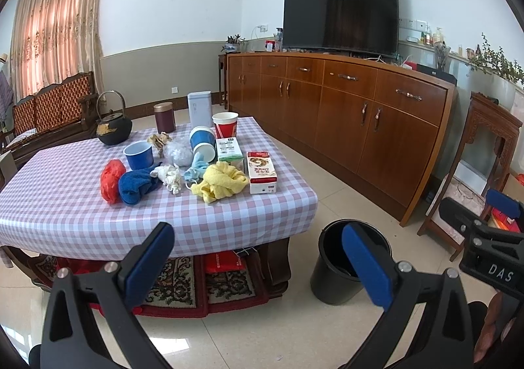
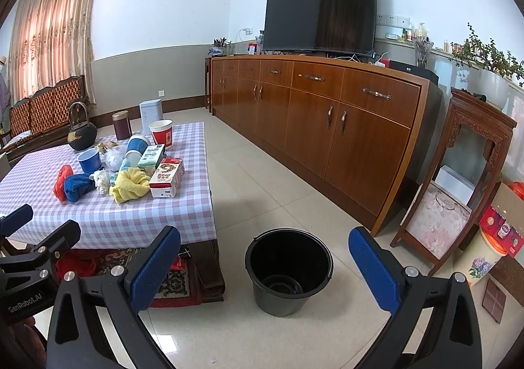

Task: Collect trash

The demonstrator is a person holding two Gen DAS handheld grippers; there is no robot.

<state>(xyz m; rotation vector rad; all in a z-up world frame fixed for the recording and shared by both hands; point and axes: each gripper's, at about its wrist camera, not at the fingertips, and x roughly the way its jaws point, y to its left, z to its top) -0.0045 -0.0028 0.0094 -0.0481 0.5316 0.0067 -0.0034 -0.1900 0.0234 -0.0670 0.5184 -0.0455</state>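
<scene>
Both grippers, the left gripper (image 1: 258,259) and the right gripper (image 2: 265,266), are black plastic with blue textured pads (image 2: 154,266), silver screws and white lettering.

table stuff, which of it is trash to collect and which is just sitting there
Likely for the job:
- black bin on the floor
- red plastic bag
- crumpled white tissue
- tipped blue cup
- clear plastic wad
- brown wrapper

Probably just lying about:
- kettle
- maroon tin
- white tin
- yellow cloth
- blue cloth
</scene>
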